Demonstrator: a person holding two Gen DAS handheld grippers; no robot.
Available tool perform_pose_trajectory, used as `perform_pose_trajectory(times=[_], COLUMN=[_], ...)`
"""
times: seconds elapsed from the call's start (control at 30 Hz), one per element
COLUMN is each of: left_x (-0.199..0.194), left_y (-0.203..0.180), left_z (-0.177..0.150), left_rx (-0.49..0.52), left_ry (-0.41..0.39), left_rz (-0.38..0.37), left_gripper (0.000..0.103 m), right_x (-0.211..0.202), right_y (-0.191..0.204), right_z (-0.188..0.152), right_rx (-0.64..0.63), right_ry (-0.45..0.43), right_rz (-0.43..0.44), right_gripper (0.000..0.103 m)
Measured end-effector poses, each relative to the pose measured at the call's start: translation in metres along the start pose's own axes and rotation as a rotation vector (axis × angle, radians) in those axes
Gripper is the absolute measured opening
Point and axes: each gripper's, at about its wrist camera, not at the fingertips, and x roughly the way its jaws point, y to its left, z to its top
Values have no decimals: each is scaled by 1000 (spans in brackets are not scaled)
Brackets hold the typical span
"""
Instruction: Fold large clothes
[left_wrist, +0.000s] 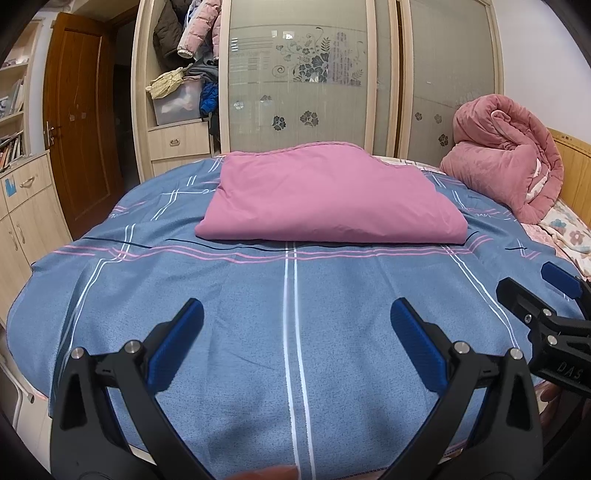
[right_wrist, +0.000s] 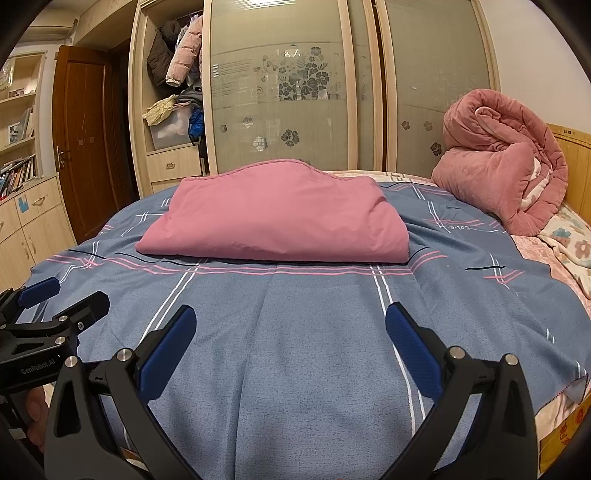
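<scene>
Your left gripper and right gripper show matt black plastic arms, bright metal pivot pins and ribbed blue rubbery pads. Under them the blue bedsheet is soft woven cloth with a fine, slightly fuzzy grain. The folded pink cloth looks smooth and matt. The rolled pink quilt is plush and fleecy. The wardrobe doors are frosted glass in pale wood-look frames; the brown door is glossy wood.

A pale wardrobe with frosted, flower-patterned sliding doors is filling the upper centre. A brown wooden door is standing at the left, beside light cabinets and bookshelves at the far left.
</scene>
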Motion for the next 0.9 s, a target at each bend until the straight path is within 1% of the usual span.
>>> perform_pose_trajectory(times=[0.4, 0.53, 0.63, 0.77, 0.9], left_x=[1, -2, -5, -9, -7], left_y=[-2, -2, -3, -4, -3], left_z=[-1, -4, -7, -7, -6], left_rx=[9, 9, 8, 18, 13], left_ry=[1, -15, -35, -44, -30], left_rz=[4, 41, 52, 35, 15], left_gripper=[101, 101, 101, 101, 101], right_x=[0, 0, 0, 0, 0], right_y=[0, 0, 0, 0, 0], right_z=[0, 0, 0, 0, 0], right_rx=[0, 1, 0, -1, -2], right_ry=[0, 0, -1, 0, 0], right_rz=[1, 1, 1, 2, 2], right_gripper=[102, 102, 102, 102, 102])
